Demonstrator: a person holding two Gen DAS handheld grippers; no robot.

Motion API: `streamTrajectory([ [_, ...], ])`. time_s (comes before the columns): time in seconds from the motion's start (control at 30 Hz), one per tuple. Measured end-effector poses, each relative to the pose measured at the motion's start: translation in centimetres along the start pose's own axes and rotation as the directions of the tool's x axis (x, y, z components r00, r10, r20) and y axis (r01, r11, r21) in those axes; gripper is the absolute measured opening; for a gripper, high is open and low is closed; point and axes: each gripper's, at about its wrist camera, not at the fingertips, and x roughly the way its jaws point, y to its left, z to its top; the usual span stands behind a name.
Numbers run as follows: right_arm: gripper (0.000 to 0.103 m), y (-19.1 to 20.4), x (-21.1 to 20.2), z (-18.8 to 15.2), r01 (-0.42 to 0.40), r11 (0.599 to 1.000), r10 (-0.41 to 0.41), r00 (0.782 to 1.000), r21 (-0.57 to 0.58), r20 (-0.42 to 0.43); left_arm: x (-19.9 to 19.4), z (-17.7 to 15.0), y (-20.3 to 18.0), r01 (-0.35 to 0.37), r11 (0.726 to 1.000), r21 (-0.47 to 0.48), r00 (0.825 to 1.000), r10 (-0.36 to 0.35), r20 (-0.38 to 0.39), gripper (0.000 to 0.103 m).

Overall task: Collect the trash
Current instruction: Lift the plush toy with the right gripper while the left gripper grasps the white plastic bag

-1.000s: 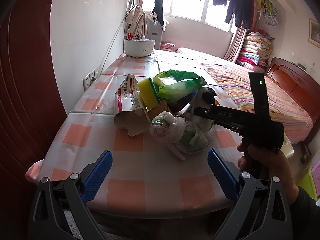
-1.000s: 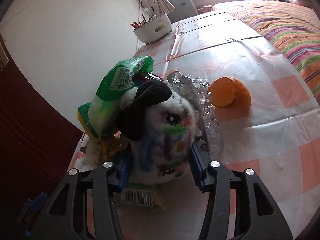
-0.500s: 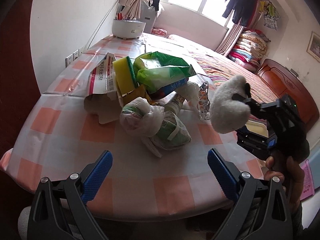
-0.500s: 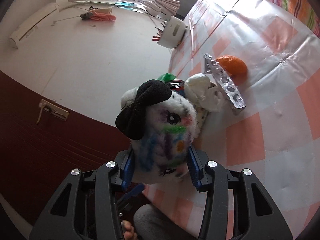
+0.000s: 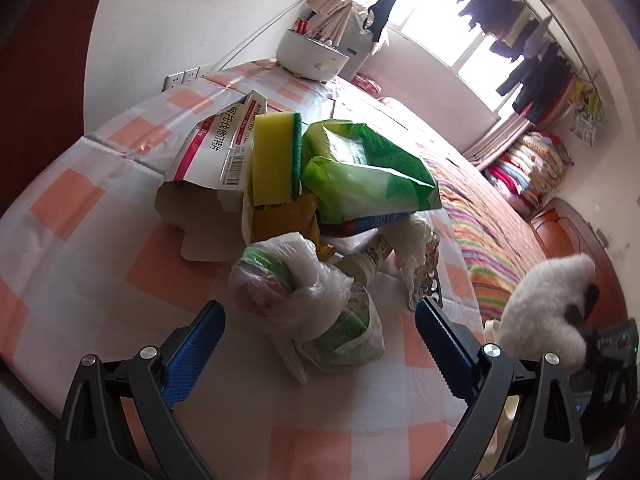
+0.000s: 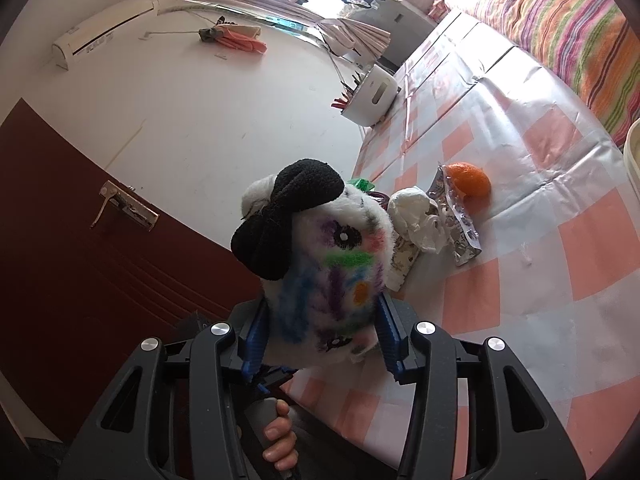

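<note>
My right gripper (image 6: 320, 344) is shut on a scribbled white plush toy (image 6: 324, 264) with a black ear, held up off the table. The same plush toy (image 5: 548, 316) shows at the right edge of the left wrist view. My left gripper (image 5: 320, 344) is open, low over the table, its blue fingers on either side of a knotted clear plastic bag (image 5: 296, 292) of rubbish. Behind the bag is a trash pile: a torn white carton (image 5: 212, 156), a yellow sponge (image 5: 276, 160), a green wrapper (image 5: 360, 172), crumpled tissue (image 6: 416, 216) and a foil blister pack (image 6: 460, 220).
An orange peel (image 6: 468, 184) lies on the checked tablecloth (image 6: 580, 248) beyond the blister pack. A white pot (image 5: 312, 56) with utensils stands at the far end by the wall. A striped bed (image 5: 480, 216) runs along the table's right side. A brown door (image 6: 80, 272) is at the left.
The right gripper has lifted the plush toy off the pile and carried it away to the right of the table. The left gripper has rolled and come closer to the plastic bag.
</note>
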Motion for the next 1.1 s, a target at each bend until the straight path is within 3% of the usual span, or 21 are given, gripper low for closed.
streamTrajectory([
  [0.23, 0.047, -0.7, -1.0, -0.1, 0.013, 1.0, -0.014, 1.0, 0.018, 0.018, 0.8, 0.4, 0.3, 0.004, 0.995, -0.097, 0.998, 0.003, 0.069, 0.092],
  [0.3, 0.047, -0.8, -1.2, 0.0, 0.016, 1.0, -0.016, 1.0, 0.023, 0.025, 0.9, 0.4, 0.4, 0.003, 0.996, -0.094, 0.997, 0.005, 0.081, 0.074],
  [0.33, 0.047, -0.8, -1.3, 0.1, 0.019, 1.0, -0.019, 0.999, 0.022, 0.029, 1.1, 0.5, 0.4, 0.003, 0.996, -0.087, 0.997, 0.003, 0.077, 0.055],
  [0.37, 0.047, -0.8, -1.5, 0.1, 0.02, 1.0, -0.021, 0.999, 0.021, 0.033, 1.3, 0.6, 0.4, 0.016, 0.996, -0.084, 0.998, -0.011, 0.065, 0.046],
  [0.47, 0.047, -0.8, -1.8, 0.2, 0.023, 1.0, -0.024, 0.999, 0.019, 0.046, 1.5, 0.5, 0.9, 0.038, 0.994, -0.102, 0.998, -0.031, 0.062, 0.044],
  [0.8, 0.047, 0.2, -4.0, 0.5, 0.087, 0.995, -0.08, 0.988, -0.052, 0.132, 0.2, 0.2, -0.7, 0.052, 0.998, -0.02, 0.994, -0.049, 0.1, 0.038],
  [1.1, 0.048, 0.8, -7.0, 0.9, 0.187, 0.977, -0.157, 0.956, -0.102, 0.247, -1.3, -0.1, -3.6, 0.093, 0.992, 0.081, 0.986, -0.103, 0.129, 0.038],
])
